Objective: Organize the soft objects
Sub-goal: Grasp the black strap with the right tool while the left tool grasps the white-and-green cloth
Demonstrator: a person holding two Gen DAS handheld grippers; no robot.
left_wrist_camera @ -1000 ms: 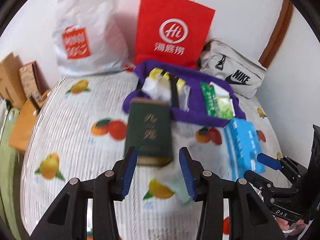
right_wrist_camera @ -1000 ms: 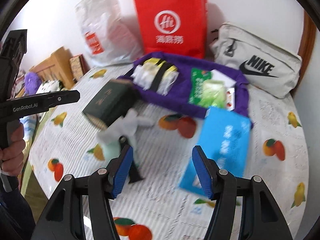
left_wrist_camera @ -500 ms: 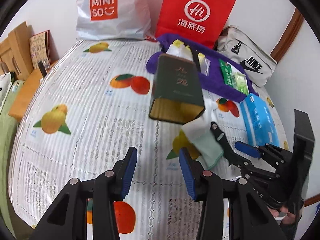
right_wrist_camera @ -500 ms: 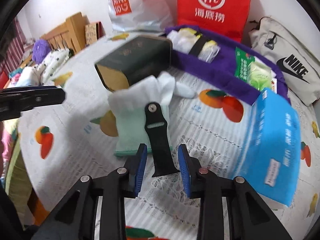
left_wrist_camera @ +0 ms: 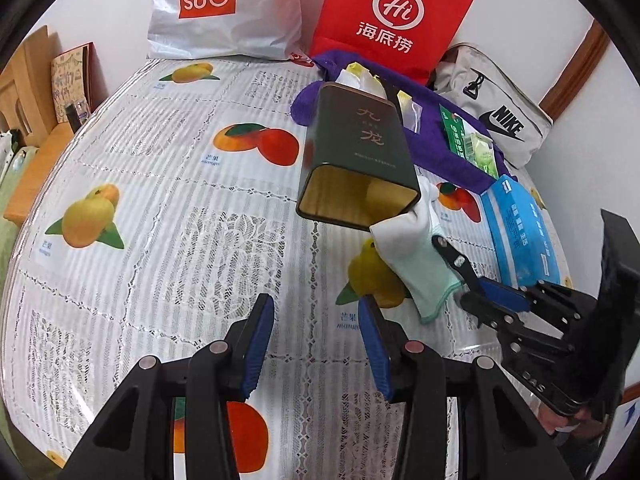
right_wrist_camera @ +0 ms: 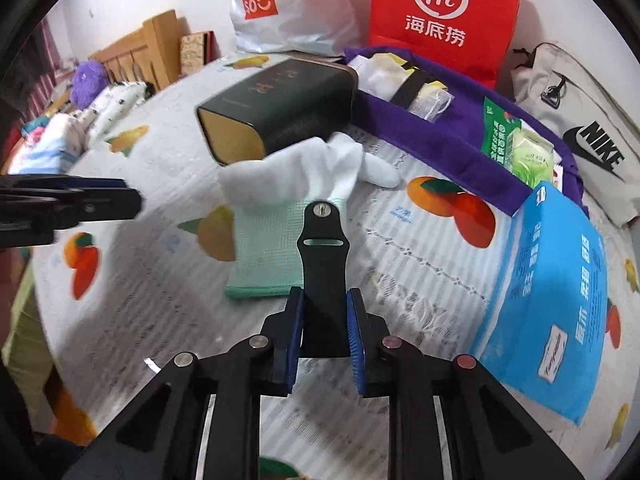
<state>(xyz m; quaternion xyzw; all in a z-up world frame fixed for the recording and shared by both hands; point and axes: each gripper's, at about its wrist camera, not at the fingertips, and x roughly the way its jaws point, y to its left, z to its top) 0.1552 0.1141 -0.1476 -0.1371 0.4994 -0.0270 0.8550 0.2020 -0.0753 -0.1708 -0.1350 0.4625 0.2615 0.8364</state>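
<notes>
While the fruit-print tablecloth takes up most of both views, the clutter sits along its far and right sides: red Haidilao paper bag, white Miniso bag, grey Nike pouch, purple fabric organiser with packets inside. Blue tissue pack lies near the right edge. Dark green tin lies on its side, open mouth toward the cameras. White-and-mint glove lies flat, finger end touching the tin's mouth, cuff nearest the right gripper. Black watch strap overlaps the glove's cuff; right gripper's jaws are clenched on the strap's wide end. Whether that end is lifted clear of the cloth, cannot tell. Left gripper hovers with jaws spread, nothing between them, over bare cloth. Handling, by judgement: strap is light, rubbery, bends freely, so the free pin end will droop and may drag the glove; glove is limp knit, best pinched at the cuff hem. Room: wide open cloth on the left and in front of the left gripper; on the right, the tissue pack and table edge crowd any swing; the tin blocks travel straight ahead.
</notes>
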